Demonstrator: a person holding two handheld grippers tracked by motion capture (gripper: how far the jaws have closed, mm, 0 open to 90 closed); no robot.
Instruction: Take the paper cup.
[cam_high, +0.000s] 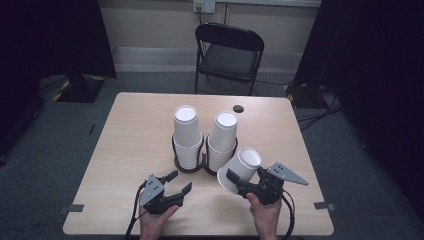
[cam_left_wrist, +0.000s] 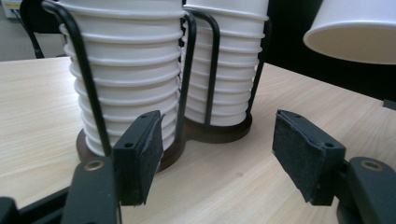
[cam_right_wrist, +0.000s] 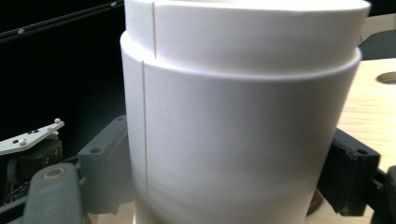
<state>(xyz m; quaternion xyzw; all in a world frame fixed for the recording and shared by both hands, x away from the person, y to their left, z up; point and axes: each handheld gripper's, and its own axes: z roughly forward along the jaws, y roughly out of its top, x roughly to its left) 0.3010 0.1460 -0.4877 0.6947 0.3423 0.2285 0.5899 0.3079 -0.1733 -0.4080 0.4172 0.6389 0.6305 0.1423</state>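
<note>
**Operator A:** Which step is in hand?

**Operator B:** The right gripper has its jaws closed on the wall of a white paper cup. In the right gripper view a seam line and a second rim show on that cup, so it may be two cups nested; this cannot be settled. It is held tilted, clear of the table, just beside the right-hand stack. By judgement, the cup has been drawn from the holder and is in transit.

**Operator A:** And the left gripper?

**Operator B:** Its jaws stand well apart with nothing between them. It rests low over the table, facing the left-hand stack and the dark wire holder.

**Operator A:** What does the next move call for?

**Operator B:** Probably setting the cup down on bare tabletop, or passing it to the left gripper for separation. The grip must stay light; paper walls crush easily.

**Operator A:** Obstructions?

**Operator B:** The two stacks stand close to the held cup, and a sideways swing could strike them. A round hole lies beyond the stacks, and a folding chair stands behind the table, well apart.
</note>
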